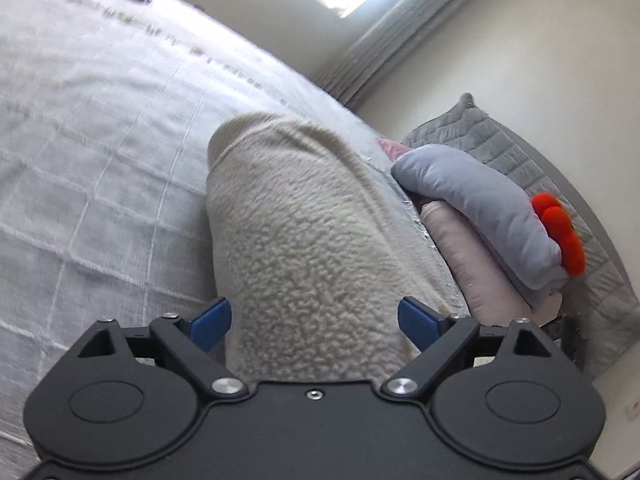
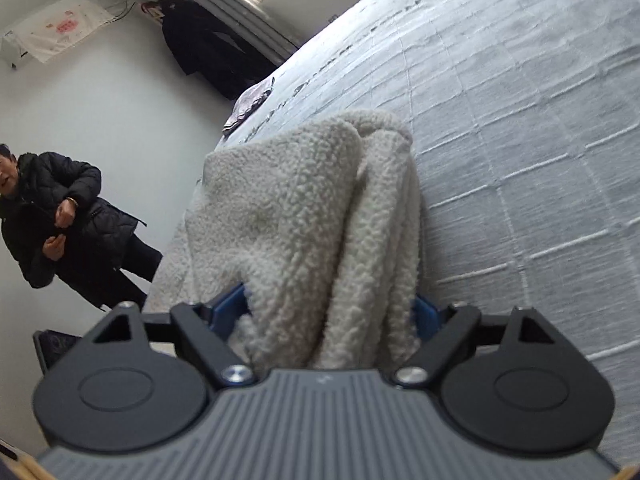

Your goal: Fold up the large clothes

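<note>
My left gripper [image 1: 314,322] and right gripper [image 2: 328,312] both clamp the cream fleece garment [image 1: 304,240], whose thick bundle may slip toward twelve o'clock.

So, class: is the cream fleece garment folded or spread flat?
Folded: the fleece garment shows stacked layers, bunched between both grippers.

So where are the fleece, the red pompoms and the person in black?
fleece [image 1: 308,240], left wrist view, middle of its top face
pompoms [image 1: 558,226], left wrist view, middle ball
person [image 2: 60,216], right wrist view, jacket chest
</note>
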